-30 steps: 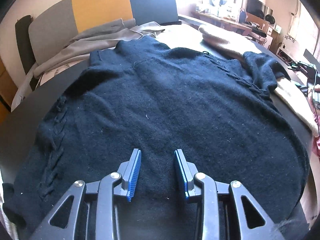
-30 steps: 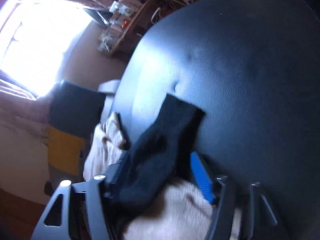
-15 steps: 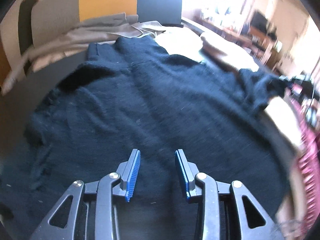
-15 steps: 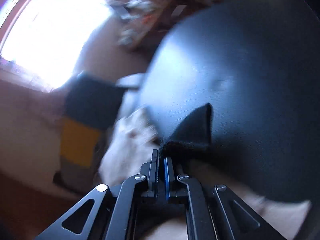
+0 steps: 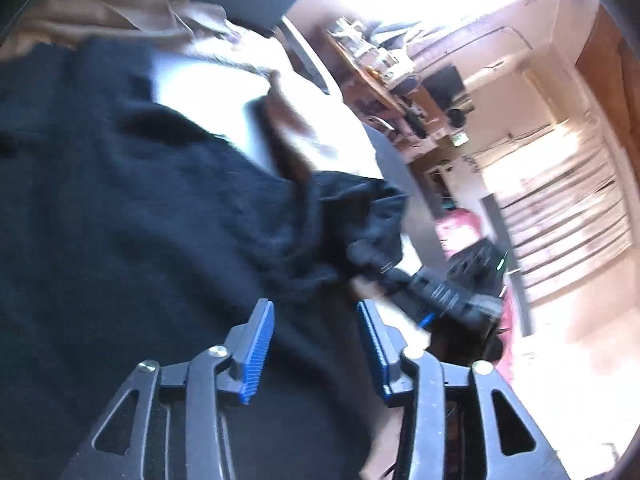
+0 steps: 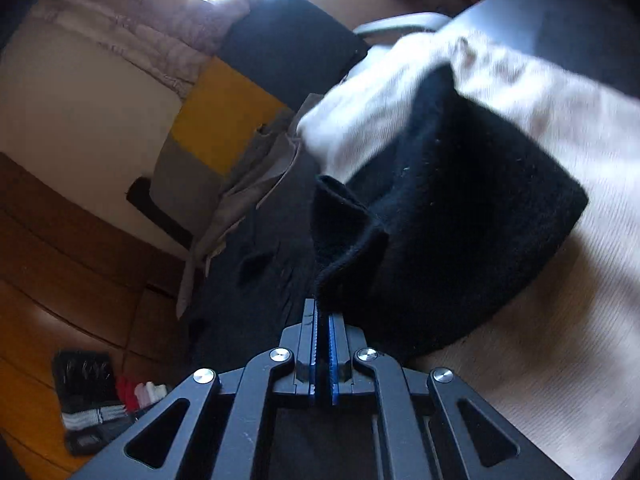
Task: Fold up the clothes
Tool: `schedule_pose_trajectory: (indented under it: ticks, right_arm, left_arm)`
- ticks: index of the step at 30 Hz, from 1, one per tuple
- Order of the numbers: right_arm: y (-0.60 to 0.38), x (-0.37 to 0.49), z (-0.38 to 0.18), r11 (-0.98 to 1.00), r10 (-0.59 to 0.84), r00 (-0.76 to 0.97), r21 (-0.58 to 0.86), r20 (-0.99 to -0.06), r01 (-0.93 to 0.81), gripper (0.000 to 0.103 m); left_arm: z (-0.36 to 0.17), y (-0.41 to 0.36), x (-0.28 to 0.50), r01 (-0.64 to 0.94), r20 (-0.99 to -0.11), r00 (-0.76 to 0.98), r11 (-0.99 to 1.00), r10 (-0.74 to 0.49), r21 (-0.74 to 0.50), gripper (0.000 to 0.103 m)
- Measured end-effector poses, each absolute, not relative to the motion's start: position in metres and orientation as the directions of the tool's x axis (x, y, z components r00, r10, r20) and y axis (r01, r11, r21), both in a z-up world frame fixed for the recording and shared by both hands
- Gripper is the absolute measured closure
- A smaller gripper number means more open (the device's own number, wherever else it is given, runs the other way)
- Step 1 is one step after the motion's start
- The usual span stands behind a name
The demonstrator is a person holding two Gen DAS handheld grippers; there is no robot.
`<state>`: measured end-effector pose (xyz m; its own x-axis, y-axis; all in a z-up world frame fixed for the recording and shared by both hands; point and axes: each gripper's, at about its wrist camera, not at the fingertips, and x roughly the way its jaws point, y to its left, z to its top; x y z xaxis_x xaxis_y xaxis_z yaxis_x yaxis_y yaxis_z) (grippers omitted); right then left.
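Sleeve cuff (image 6: 340,240) of the dark navy knit sweater (image 5: 140,220) sits pinched in the right hand-held gripper (image 6: 323,320), whose blue pads are pressed together on a fold of the knit at the lower middle of the right wrist view. From that pinch the sleeve fans out toward the right of the frame and lies over a cream ribbed garment (image 6: 540,340) that fills the right side and runs up to the upper middle. Beyond the cuff, in the middle left of the frame, more of the dark sweater lies flat, with a grey-beige garment (image 6: 240,192) bunched at its far edge below a chair back (image 6: 232,120) in grey, yellow and black panels.

In the left wrist view the sweater body covers the left and centre of the frame, spread on the dark surface (image 5: 396,168), whose curved edge shows at the centre right. The left hand-held gripper (image 5: 316,344) hovers at the lower middle with its jaws opening; the blue pads stand apart over the sweater and press on nothing. Just beyond its right finger, at the centre right, the other gripper appears blurred, with the bunched sleeve end (image 5: 368,216) leading to it. A pale garment (image 5: 224,92) lies bright in sunlight at the upper middle, past the sweater's far edge.
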<state>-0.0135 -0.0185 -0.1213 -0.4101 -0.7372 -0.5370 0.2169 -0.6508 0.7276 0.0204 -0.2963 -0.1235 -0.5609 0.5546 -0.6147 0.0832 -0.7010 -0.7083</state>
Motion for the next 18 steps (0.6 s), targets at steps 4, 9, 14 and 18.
schedule_pose_trajectory:
  ticks: [4,9,14,18]
  right_arm:
    - [-0.028,-0.010,-0.129,-0.639,-0.750,-0.403,0.730,-0.524,0.240,0.098]
    - [-0.035,0.002,-0.122,-0.650,-0.752,-0.415,0.681,-0.513,0.337,0.097]
    - [-0.066,0.015,-0.112,-0.701,-0.712,-0.426,0.535,-0.558,0.472,0.097]
    - [-0.092,0.029,-0.105,-0.713,-0.684,-0.438,0.409,-0.583,0.570,0.094]
  left_arm:
    - [-0.126,-0.270,-0.018,0.070,-0.588,-0.508,-0.650,0.630,-0.757,0.045]
    - [-0.129,-0.242,-0.052,0.050,-0.654,-0.450,-0.714,0.608,-0.698,0.040]
    - [-0.138,-0.232,-0.070,0.038,-0.698,-0.389,-0.747,0.601,-0.664,0.037]
    - [-0.144,-0.226,-0.075,0.030,-0.741,-0.345,-0.782,0.576,-0.622,0.036]
